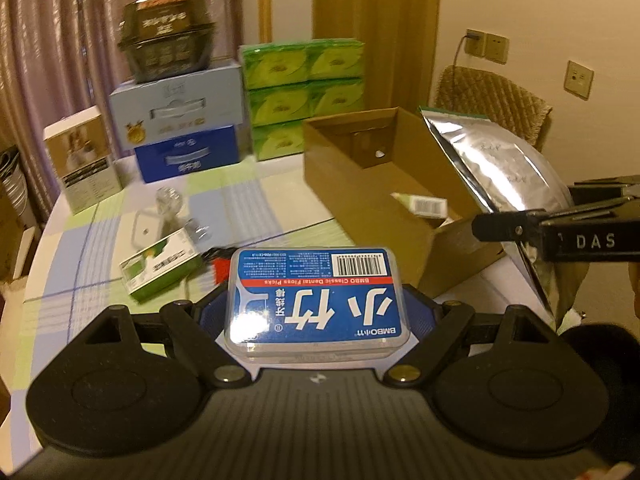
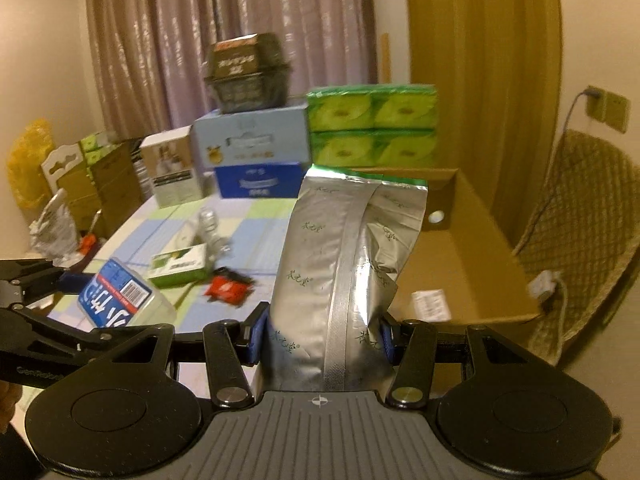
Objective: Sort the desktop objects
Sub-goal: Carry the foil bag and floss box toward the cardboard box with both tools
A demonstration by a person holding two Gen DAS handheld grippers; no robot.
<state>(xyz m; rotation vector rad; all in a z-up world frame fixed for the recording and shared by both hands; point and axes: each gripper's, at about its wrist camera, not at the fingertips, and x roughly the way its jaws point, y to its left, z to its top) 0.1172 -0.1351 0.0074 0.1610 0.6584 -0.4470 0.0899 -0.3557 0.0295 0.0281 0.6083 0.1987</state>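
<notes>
The left gripper (image 1: 318, 320) pinches a blue box of floss picks (image 1: 318, 300) between its wide-spread jaws, up above the table (image 1: 248, 200). The right gripper (image 2: 320, 336) squeezes a tall silver bag (image 2: 344, 264) at its bottom, standing upright. Just past the bag sits an open cardboard box (image 2: 472, 272) with high walls and lots of bare floor inside. A small green box (image 1: 160, 266) and a red packet (image 2: 228, 290) lie on the table, near the left gripper.
</notes>
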